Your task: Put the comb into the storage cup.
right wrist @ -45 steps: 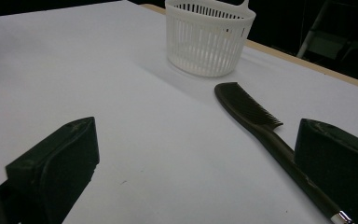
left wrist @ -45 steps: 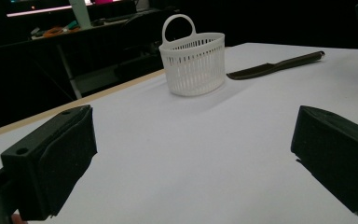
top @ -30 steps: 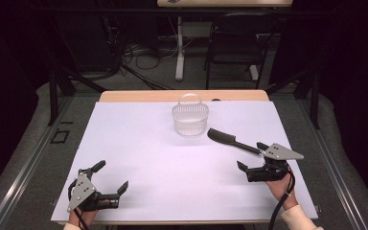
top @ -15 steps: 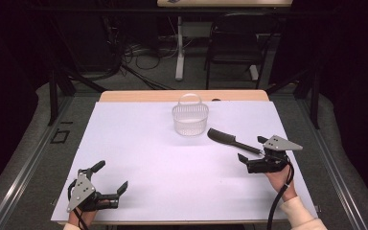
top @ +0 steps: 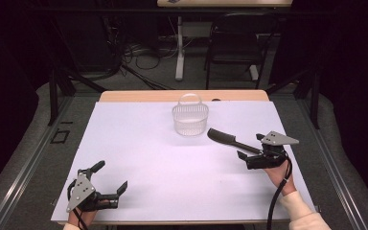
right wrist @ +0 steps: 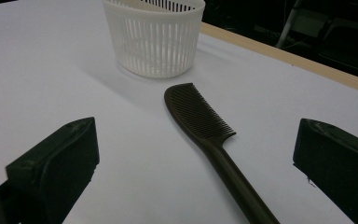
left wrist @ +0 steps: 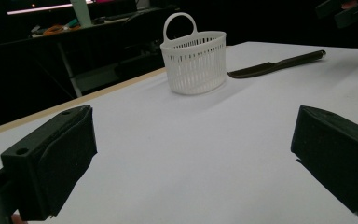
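White table (top: 163,182) — comb (right wrist: 200,121) handle cut off between right claw (right wrist: 196,172) jaws.

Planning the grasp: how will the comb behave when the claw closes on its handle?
The comb looks stiff and thin, so probably light. It lies flat on the table, so it shouldn't roll. Its smooth, narrow handle may slip or pivot in the right claw.

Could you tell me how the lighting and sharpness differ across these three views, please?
High view: the white table is evenly lit, the surroundings nearly black, and the image slightly soft. Left gripper view: the basket is sharp and casts a soft shadow, while the near jaws blur. Right gripper view: the comb teeth are crisp, with no glare.
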A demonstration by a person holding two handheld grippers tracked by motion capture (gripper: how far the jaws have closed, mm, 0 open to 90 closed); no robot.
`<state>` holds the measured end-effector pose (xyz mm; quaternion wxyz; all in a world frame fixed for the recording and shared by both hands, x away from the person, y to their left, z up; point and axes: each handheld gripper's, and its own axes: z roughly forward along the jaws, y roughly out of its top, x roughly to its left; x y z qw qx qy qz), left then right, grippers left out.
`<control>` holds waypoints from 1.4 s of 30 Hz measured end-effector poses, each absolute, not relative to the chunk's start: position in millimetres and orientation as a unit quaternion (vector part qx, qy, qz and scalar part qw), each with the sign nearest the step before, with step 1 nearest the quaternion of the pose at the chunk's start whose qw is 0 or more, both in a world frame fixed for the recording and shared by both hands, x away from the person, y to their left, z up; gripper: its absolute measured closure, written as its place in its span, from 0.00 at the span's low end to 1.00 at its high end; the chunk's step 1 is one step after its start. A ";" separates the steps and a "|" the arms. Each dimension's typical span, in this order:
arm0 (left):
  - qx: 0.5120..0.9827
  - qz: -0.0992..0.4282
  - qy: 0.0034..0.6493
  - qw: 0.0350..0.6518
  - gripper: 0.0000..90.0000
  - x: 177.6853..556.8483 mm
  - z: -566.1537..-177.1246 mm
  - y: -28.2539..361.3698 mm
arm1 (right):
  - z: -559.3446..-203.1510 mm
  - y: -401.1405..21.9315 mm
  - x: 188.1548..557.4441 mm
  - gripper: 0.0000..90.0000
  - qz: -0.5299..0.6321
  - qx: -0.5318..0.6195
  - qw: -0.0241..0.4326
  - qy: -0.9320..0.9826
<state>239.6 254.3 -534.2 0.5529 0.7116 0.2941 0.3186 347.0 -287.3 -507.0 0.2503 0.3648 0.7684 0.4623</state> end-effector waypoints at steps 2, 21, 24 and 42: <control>0.712 0.318 0.294 0.553 0.00 239.5 -534.2 254.2 | -507.2 -287.6 348.9 0.00 0.459 0.365 0.248 0.772; 0.712 0.320 0.295 0.551 0.00 239.5 -534.3 254.5 | -505.8 -290.0 368.9 0.00 0.410 0.351 0.229 0.810; 0.711 0.320 0.295 0.552 0.00 239.4 -534.3 254.5 | -502.8 -289.8 372.5 0.00 0.400 0.346 0.230 0.817; 0.711 0.320 0.295 0.552 0.00 239.4 -534.2 254.6 | -486.7 -281.5 397.7 0.00 0.345 0.320 0.223 0.854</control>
